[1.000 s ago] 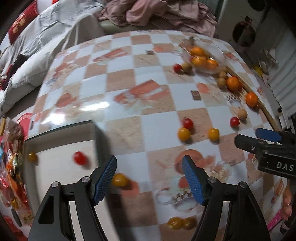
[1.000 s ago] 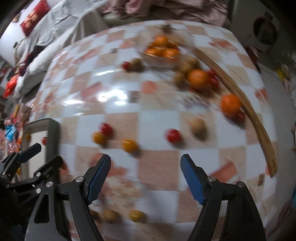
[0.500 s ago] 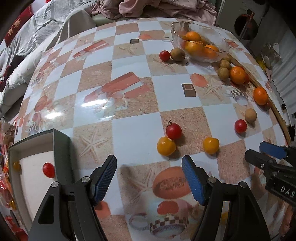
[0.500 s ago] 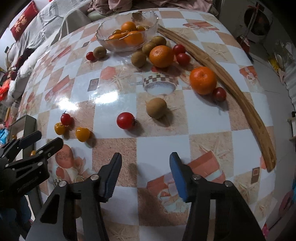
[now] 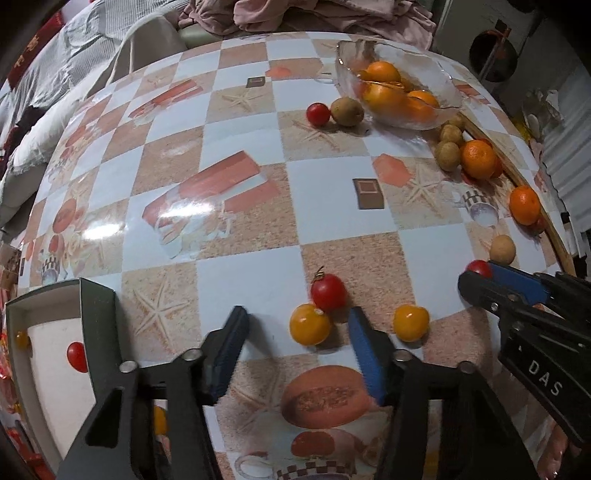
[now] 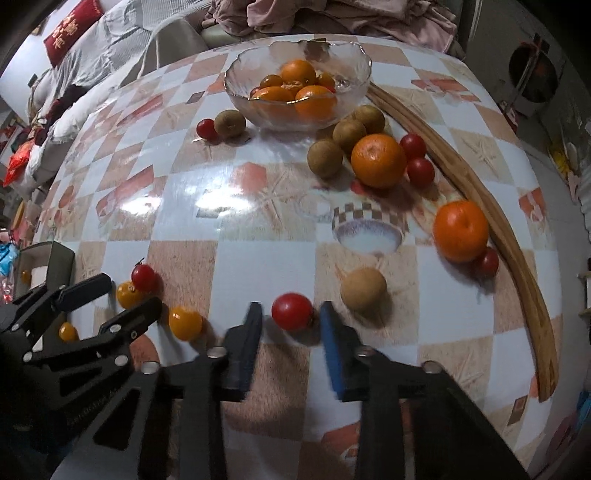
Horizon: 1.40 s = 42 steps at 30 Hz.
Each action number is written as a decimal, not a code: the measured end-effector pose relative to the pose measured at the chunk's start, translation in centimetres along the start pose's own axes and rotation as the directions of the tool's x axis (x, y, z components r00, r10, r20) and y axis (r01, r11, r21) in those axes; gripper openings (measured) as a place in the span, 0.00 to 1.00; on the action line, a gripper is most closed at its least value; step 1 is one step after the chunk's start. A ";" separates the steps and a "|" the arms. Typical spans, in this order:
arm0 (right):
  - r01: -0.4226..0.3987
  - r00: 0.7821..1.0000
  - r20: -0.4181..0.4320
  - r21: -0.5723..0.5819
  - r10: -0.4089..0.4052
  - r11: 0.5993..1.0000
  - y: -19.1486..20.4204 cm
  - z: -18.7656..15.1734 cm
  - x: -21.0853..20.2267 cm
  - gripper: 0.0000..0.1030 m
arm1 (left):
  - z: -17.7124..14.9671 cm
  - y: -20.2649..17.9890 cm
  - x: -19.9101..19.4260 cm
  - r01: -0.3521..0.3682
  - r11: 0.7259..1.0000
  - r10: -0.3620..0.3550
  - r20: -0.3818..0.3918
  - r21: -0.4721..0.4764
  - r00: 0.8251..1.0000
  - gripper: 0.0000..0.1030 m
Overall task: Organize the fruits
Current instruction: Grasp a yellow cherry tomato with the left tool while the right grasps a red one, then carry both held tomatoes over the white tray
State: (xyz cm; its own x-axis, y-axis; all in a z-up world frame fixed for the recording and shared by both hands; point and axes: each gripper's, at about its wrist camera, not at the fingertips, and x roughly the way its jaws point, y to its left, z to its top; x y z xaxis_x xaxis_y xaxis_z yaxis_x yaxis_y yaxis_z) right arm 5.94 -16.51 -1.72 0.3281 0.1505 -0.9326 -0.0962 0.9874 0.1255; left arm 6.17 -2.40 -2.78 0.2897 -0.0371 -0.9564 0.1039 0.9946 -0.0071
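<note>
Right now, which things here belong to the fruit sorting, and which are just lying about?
Job: cherry tomatoes, e.g. red tomato; oranges; brown fruits; glass bowl; box.

Lying about: wooden stick; bedding; pink clothes.

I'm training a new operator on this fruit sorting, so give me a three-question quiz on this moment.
1. True or false: the right gripper is shut on the red tomato.
2. Which fruit lies between the left gripper's fingers? A) yellow tomato B) orange C) kiwi
3. Fill in: the glass bowl holds ____.

Key: 1. False; its fingers are open on either side of the tomato. 2. A. 3. Oranges.
</note>
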 end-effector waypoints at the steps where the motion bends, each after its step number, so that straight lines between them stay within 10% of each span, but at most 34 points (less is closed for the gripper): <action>1: -0.007 1.000 0.000 0.004 0.007 1.000 0.0 0.0 0.0 0.25 | 0.0 0.0 -0.1 0.002 1.000 -0.002 0.000 -0.004 1.000 0.44; 4: -0.025 1.000 -0.005 0.010 0.025 1.000 -0.2 0.0 -0.1 0.25 | 0.1 0.2 -0.3 0.046 0.999 -0.046 -0.006 -0.020 0.999 0.22; 42: -0.110 0.994 -0.002 -0.063 0.110 0.992 6.2 -1.1 -4.4 0.25 | -2.9 6.6 -7.4 0.081 0.990 -0.071 0.093 -0.111 0.993 0.22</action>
State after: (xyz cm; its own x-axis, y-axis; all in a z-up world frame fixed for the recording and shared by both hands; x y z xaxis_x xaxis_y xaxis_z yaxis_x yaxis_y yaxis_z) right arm 2.89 -11.05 2.75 0.3140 0.2581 -0.9137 -0.1908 0.9599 0.2056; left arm 1.93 4.72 3.41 0.3690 -0.1165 -0.9221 0.0204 0.9929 -0.1173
